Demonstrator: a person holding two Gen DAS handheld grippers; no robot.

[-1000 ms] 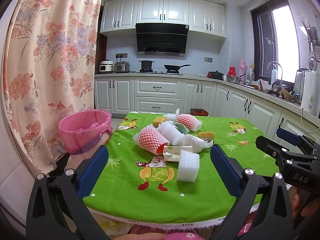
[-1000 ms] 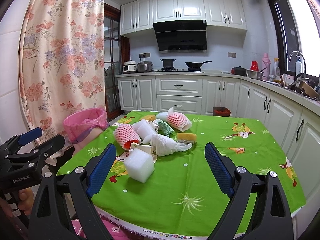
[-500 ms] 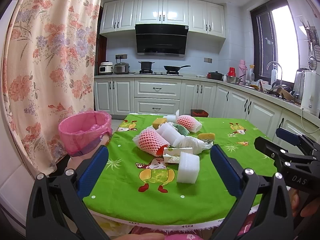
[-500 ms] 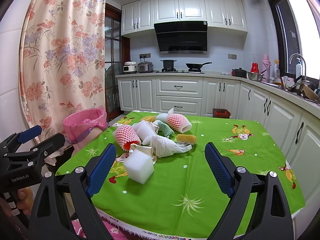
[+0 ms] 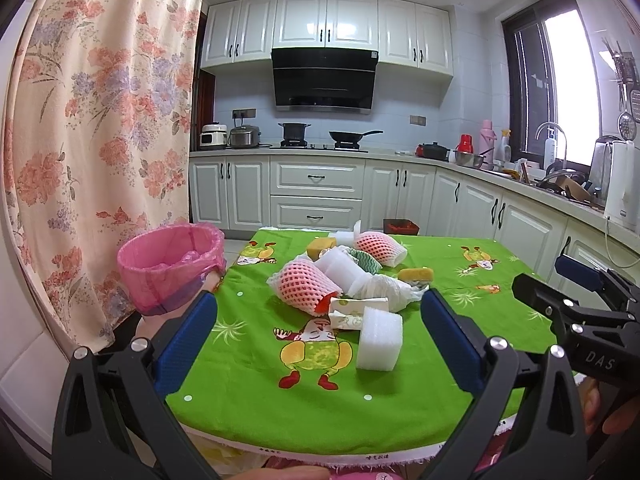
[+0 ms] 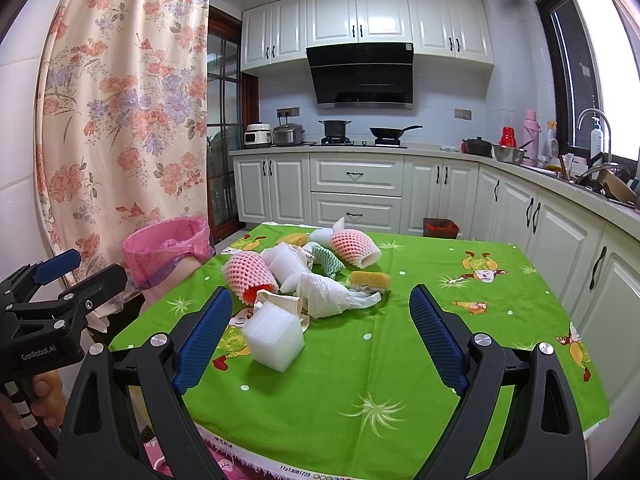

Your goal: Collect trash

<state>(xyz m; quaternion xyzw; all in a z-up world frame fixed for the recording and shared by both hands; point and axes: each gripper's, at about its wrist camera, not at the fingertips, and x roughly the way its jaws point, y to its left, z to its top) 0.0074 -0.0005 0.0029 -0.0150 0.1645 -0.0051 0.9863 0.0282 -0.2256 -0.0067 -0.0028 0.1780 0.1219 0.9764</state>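
Both grippers hung level just off the near edge of the table [image 5: 248,412], pointing across it toward the kitchen counters. Left gripper [image 5: 318,340] had its jaws spread wide, nothing btwn the blue pads; right gripper [image 6: 320,336] likewise wide apart and empty. A hand [image 6: 44,396] showed under the left unit in the right wrist view, only partly visible.

Trash sat in a heap around the table's middle, toward the far edge: white foam block [image 5: 379,338] nearest the near edge, pink foam net [image 5: 306,286] behind it, a second net [image 6: 354,248] further back, crumpled white plastic bag [image 6: 328,290], yellow sponge [image 6: 370,280]. A printed wrapper under the block was mostly hidden, prob. paper.

Pink-lined bin [image 5: 172,264] stood just off the table's left edge; its base was cut off by the gripper finger.
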